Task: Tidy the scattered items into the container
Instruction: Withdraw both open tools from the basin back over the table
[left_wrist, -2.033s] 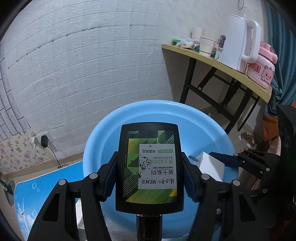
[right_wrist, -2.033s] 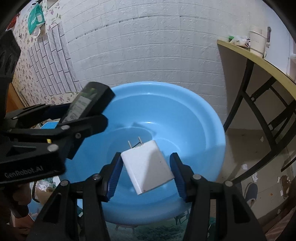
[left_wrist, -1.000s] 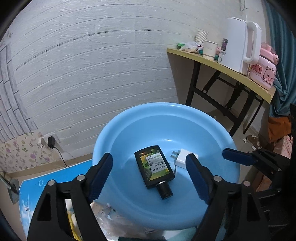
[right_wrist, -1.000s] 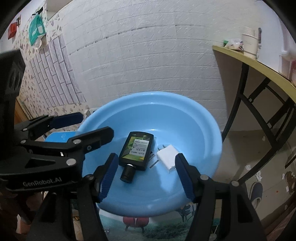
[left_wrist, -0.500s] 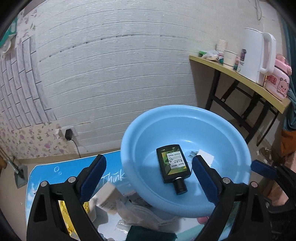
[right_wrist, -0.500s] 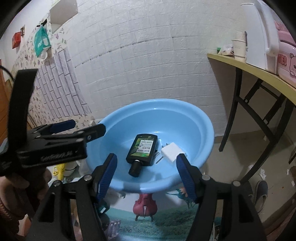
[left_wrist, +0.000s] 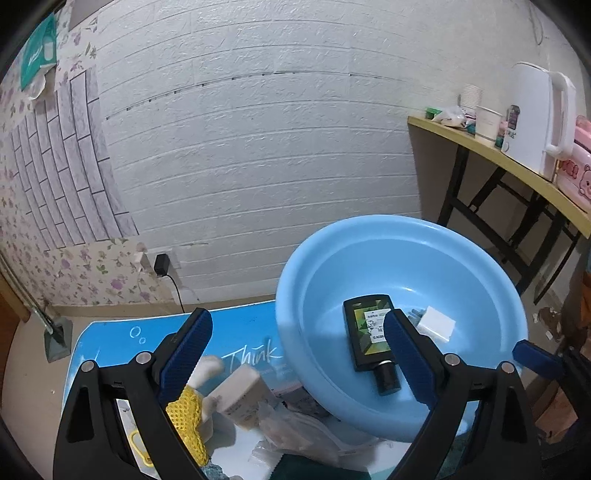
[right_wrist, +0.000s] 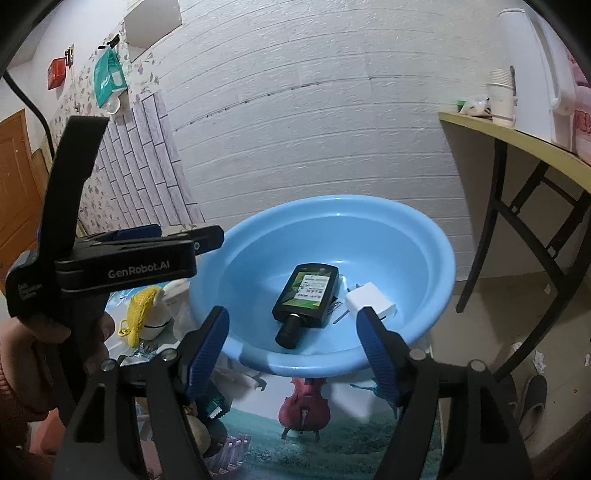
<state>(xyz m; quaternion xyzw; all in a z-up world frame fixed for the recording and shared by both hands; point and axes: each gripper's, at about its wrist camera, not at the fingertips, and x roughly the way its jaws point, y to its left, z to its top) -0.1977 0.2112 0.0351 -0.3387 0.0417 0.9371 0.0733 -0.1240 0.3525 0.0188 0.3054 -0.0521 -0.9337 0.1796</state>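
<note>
- The blue basin (right_wrist: 439, 266) is sitting on a picture mat (right_wrist: 332, 435) near the white brick wall (left_wrist: 258, 129)
- The black bottle (right_wrist: 306, 291) is lying flat inside the basin, with its cap pointing to the near side
- The white charger (right_wrist: 371, 301) is lying just to the right of the bottle, also in the basin
- The left gripper (left_wrist: 297, 339) is standing wide open and holding nothing
- The right gripper (right_wrist: 293, 332) is opening, and there is nothing between its blue pads (right_wrist: 207, 347)
- A yellow net thing (left_wrist: 186, 417) and a small white box (left_wrist: 242, 393) are lying on the mat, left of the basin
- A hand (right_wrist: 26, 354) is holding the left gripper's handle
- A white kettle (left_wrist: 539, 118) is standing on the far right table (left_wrist: 517, 166)
</note>
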